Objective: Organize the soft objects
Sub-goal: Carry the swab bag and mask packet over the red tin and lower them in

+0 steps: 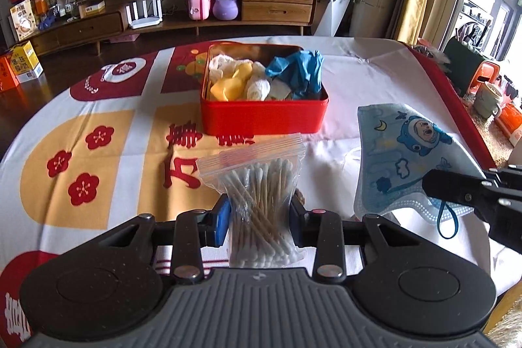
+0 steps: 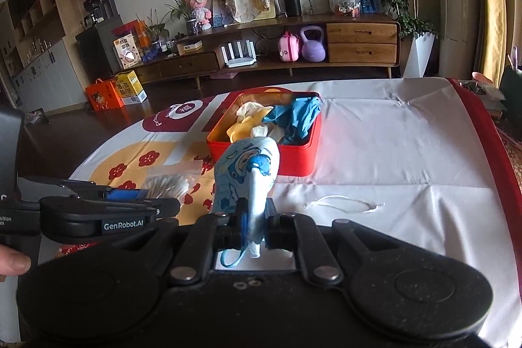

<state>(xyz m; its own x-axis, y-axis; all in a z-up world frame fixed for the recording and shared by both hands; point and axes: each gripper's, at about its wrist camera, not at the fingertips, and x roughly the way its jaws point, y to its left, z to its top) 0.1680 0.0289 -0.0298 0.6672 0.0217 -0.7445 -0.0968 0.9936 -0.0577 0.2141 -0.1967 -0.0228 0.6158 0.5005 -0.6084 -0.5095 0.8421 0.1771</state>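
A red tin box (image 1: 264,116) stands on the table ahead, also in the right wrist view (image 2: 293,158). It holds blue gloves (image 1: 295,72), a yellow soft piece (image 1: 228,85) and white gauze rolls (image 1: 257,87). My left gripper (image 1: 259,217) is shut on a clear zip bag of cotton swabs (image 1: 261,194), held above the cloth. My right gripper (image 2: 253,224) is shut on a blue cartoon face mask (image 2: 244,172), which also shows at the right of the left wrist view (image 1: 401,158).
The table wears a white, red and yellow printed cloth (image 1: 98,158). A thin white elastic loop (image 2: 345,204) lies on the cloth right of the mask. A wooden TV cabinet (image 1: 277,2) stands beyond the table. Cups and clutter (image 1: 489,97) sit off the table's right edge.
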